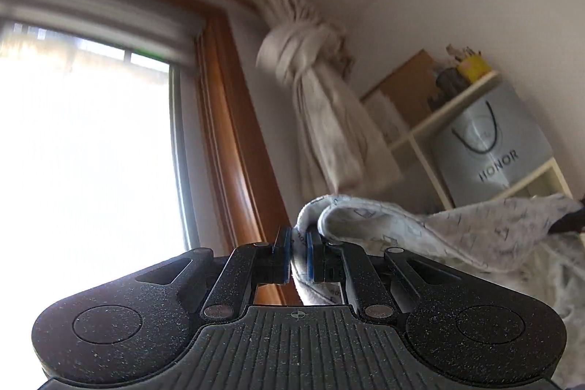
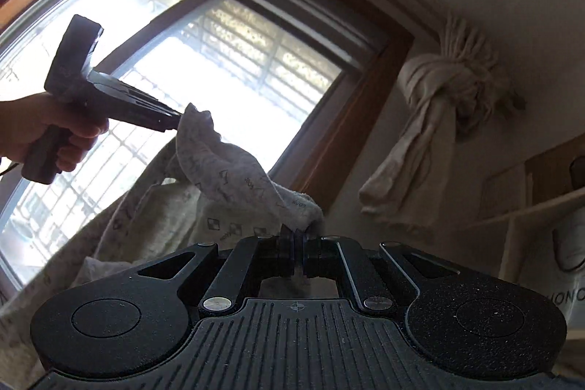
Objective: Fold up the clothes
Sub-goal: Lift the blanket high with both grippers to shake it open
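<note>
Both tools, left tool (image 1: 299, 253) and right tool (image 2: 299, 253), pinch soft printed garment (image 2: 234, 178).

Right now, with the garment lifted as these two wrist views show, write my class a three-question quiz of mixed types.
1. True or false: the left gripper is shut on the patterned garment.
2. In the right wrist view, what does the right gripper pinch? A) the knotted curtain B) the patterned garment C) nothing
3. Fill in: the grey bag on the shelf reads ____.

Key: 1 true; 2 B; 3 HONOR
</note>
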Demonstrator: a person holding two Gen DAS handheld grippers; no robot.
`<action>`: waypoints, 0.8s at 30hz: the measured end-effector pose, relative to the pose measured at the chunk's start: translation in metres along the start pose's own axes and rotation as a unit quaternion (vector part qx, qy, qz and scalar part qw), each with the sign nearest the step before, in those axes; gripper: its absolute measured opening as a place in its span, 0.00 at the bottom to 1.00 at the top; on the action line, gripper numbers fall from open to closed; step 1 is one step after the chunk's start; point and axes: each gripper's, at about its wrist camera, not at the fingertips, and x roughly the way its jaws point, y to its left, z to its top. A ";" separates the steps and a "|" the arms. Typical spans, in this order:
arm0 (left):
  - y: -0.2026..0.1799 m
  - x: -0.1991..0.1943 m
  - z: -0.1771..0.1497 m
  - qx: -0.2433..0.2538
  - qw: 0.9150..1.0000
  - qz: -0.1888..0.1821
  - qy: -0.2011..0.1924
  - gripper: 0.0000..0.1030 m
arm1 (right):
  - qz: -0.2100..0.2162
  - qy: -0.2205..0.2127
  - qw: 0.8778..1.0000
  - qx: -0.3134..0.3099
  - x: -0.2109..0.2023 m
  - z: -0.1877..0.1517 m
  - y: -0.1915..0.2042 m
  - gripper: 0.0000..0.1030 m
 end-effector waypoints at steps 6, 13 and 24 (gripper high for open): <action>-0.043 0.032 -0.027 0.033 0.998 -0.012 0.042 0.09 | -0.018 0.008 1.000 0.001 -0.026 -0.009 -0.014 0.04; -0.097 0.103 -0.206 0.016 0.982 -0.064 0.179 0.09 | -0.008 0.152 0.988 -0.029 -0.014 -0.156 0.017 0.04; -0.241 0.151 -0.571 -0.094 0.878 -0.168 0.439 0.14 | -0.015 0.458 0.889 0.008 0.010 -0.507 0.070 0.05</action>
